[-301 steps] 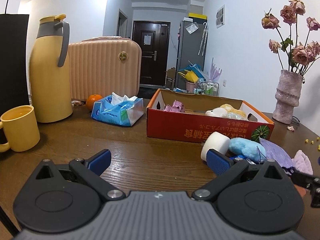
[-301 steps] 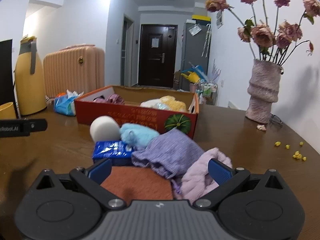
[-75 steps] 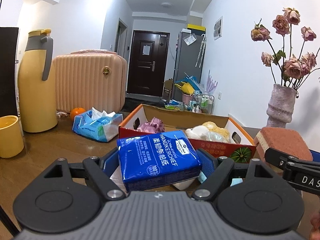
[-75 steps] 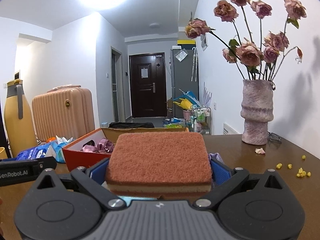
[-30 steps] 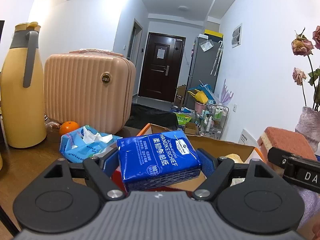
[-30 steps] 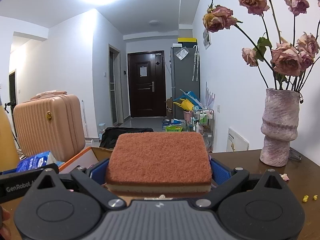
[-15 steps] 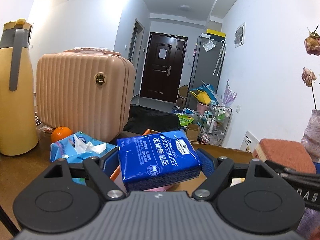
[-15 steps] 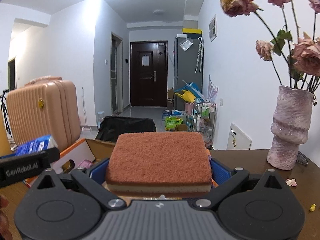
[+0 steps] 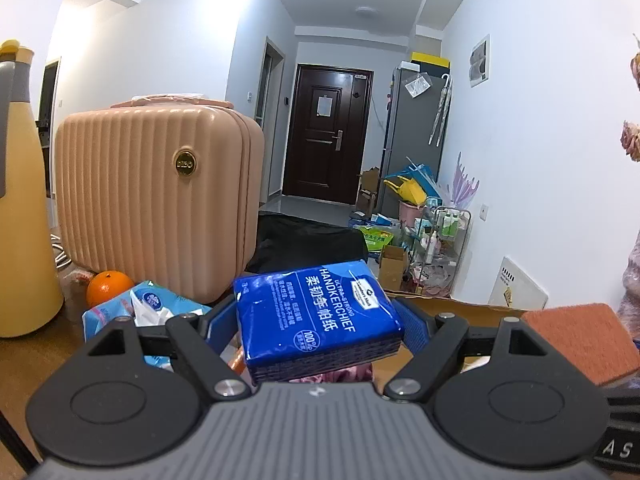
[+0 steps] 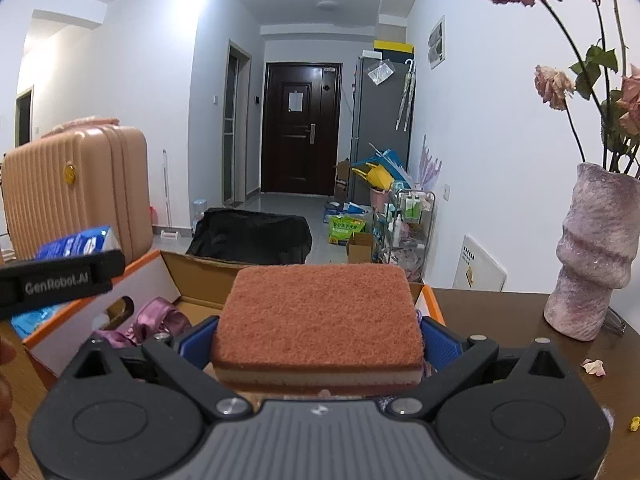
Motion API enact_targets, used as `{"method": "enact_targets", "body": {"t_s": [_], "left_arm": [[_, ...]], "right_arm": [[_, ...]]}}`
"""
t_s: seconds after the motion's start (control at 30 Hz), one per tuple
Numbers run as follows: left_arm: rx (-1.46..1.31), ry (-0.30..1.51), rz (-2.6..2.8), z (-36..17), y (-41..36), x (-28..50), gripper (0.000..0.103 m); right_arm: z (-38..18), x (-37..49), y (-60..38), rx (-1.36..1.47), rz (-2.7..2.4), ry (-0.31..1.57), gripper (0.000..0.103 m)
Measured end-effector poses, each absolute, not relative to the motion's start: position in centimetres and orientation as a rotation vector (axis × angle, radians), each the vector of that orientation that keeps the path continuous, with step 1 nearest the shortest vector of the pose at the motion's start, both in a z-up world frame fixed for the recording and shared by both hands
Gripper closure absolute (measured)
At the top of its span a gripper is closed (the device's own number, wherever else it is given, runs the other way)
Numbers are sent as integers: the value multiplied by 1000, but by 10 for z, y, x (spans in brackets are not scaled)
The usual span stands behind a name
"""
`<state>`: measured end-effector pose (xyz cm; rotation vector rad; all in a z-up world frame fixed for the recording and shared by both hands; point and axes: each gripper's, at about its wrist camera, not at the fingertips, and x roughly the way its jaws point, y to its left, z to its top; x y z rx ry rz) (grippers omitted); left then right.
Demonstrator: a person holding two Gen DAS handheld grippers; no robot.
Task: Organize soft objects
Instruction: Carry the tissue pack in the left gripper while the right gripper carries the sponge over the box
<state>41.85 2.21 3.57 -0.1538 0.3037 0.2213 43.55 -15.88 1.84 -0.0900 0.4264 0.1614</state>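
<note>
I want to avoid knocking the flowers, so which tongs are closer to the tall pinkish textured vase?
Right. The right tongs, gripping the rust-coloured sponge, have the vase just off to their right. The left tongs, holding the blue handkerchief pack, sit beyond them, farther from it.

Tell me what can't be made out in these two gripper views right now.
- Cardboard box floor: both views, covered by the sponge, the handkerchief pack and the gripper bodies.
- Purple item in the box: right view, partly hidden behind the right gripper.
- Yellow flask: left view, cut off by the frame edge.
- Small print on the pack: too small to read.
</note>
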Motion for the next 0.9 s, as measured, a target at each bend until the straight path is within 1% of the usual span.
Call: {"method": "enact_targets", "body": {"t_s": [0.47,0.9], "left_arm": [[-82,315,218,23,26,445,21],[-8,359,215,6,18,454,20]], "right_arm": [[2,449,-149,-112,134,458,1],[-12,446,-140,-179,110,442,1]]}}
